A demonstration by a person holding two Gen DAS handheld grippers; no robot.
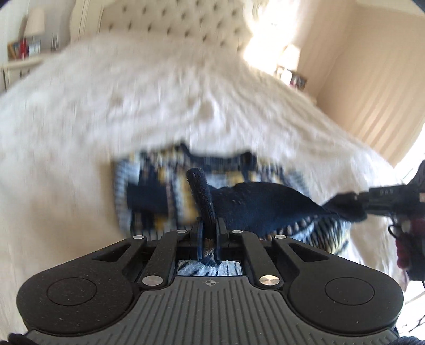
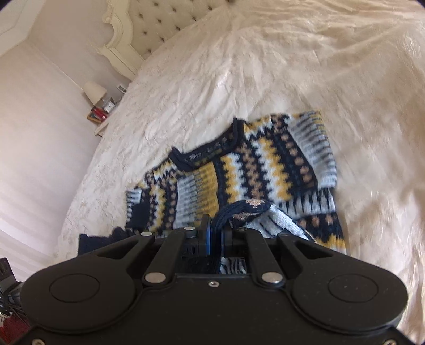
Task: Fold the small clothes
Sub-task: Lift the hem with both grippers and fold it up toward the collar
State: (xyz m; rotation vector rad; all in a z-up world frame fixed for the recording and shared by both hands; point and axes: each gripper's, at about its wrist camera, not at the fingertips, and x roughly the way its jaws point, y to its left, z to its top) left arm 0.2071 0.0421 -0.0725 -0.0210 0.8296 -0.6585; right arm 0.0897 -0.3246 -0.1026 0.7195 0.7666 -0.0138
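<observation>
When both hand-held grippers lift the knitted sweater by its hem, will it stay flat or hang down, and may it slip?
The sweater is probably floppy: its hem sags between the left hand-held gripper and the right hand-held gripper. The thick knit likely grips well, so slipping seems unlikely. On the bedspread it may drag and bunch rather than slide.

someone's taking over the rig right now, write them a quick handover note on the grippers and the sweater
Left hand-held gripper: shut on the navy hem of the patterned navy, yellow and white knit sweater.
Right hand-held gripper: shut on the same hem, further along.
Sweater: lies on the cream bedspread, neckline toward the tufted headboard, both sleeves already folded across the body; hem edge lifted between the grippers.
Left to do: carry the hem up toward the neckline, lay it down, release, smooth.
</observation>
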